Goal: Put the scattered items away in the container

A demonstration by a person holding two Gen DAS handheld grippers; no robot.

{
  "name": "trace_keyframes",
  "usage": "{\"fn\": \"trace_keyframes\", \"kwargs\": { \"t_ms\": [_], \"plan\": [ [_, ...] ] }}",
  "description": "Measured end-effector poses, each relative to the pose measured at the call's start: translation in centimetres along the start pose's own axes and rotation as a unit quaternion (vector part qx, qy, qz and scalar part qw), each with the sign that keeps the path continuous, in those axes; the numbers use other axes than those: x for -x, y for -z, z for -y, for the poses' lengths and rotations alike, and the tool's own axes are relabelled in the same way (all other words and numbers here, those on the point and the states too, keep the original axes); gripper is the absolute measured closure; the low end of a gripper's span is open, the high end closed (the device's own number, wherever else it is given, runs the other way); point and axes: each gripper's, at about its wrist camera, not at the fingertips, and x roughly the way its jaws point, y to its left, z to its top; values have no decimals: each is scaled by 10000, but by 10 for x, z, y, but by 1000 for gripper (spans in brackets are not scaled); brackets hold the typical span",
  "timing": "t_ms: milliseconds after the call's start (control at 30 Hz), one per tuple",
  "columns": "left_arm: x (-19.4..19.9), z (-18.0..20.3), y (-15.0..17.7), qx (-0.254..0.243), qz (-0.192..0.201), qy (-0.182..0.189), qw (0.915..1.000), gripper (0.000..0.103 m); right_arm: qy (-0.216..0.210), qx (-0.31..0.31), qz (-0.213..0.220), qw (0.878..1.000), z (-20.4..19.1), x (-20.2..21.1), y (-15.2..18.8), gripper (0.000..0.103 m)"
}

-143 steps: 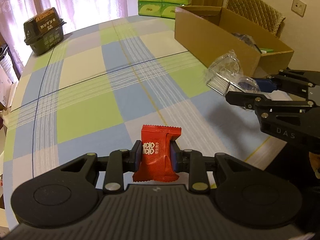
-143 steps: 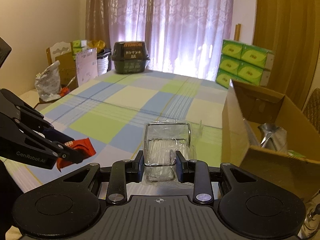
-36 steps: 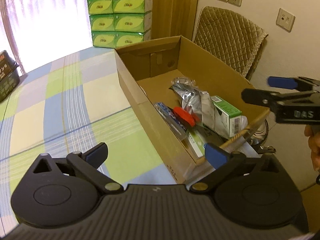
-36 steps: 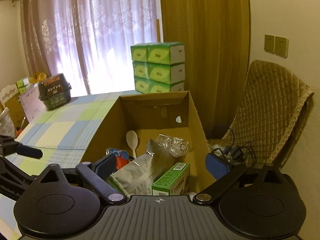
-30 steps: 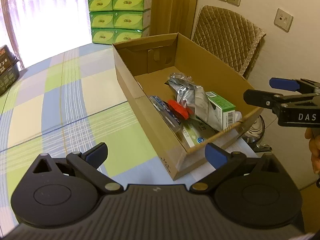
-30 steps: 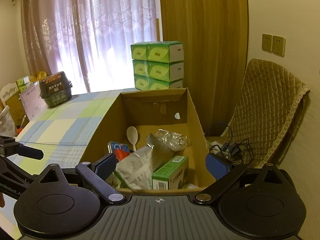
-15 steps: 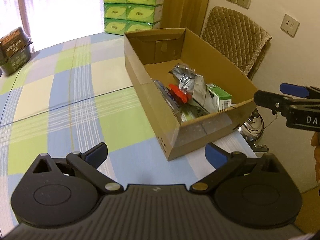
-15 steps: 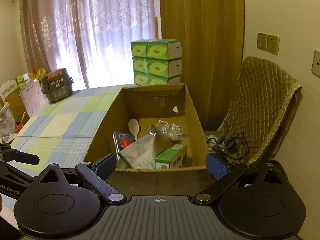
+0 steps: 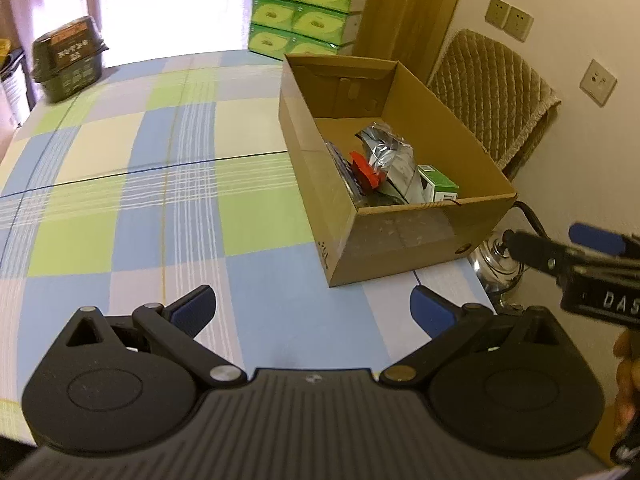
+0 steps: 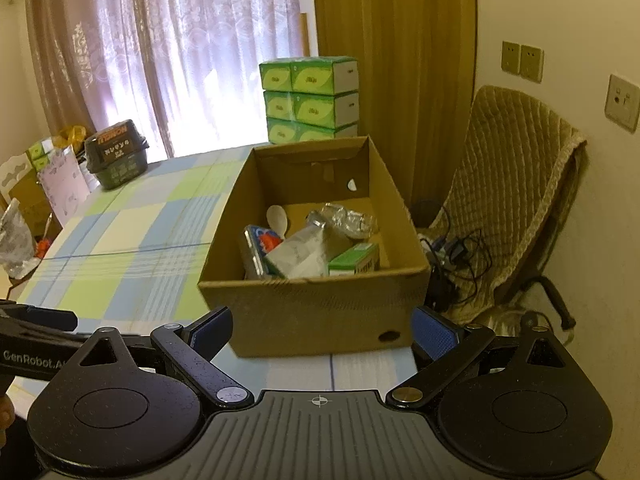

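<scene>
With both tools held short of the box, I see my left gripper [image 9: 314, 312] spread wide with nothing between its blue pads [image 9: 196, 309], hanging over the checked tablecloth [image 9: 160, 184]. My right gripper [image 10: 322, 330] is likewise splayed and empty, facing the near wall of the cardboard box [image 10: 320, 312], which sits at the table's far right corner. Inside the box I can make out a red packet [image 9: 365, 168] lying against a silver foil pouch [image 9: 390, 156], a green carton [image 9: 438, 186] near the front wall, a blue-edged tin [image 10: 256, 248] on the left side, and a pale spoon [image 10: 277, 218] towards the back. From the left wrist view the right tool shows at the right edge, beyond the table corner. A dark lidded tub [image 9: 68, 60] stands at the far left edge of the table, well apart from the box, and green tissue boxes [image 10: 310, 98] are stacked behind it by the curtain [image 10: 168, 52]. A quilted chair [image 10: 516, 184] stands beside the box.
</scene>
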Motion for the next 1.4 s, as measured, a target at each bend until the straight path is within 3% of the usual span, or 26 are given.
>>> {"fn": "trace_keyframes", "kwargs": {
  "t_ms": [567,1400],
  "plan": [
    [21,2,7,142,158,77,9997,1,63,126,-60,9999,-11,14,5,3],
    [17,0,9,139,117,171,9997,1,50,196,-187,9996,-17,9,7,2]
  ]
}}
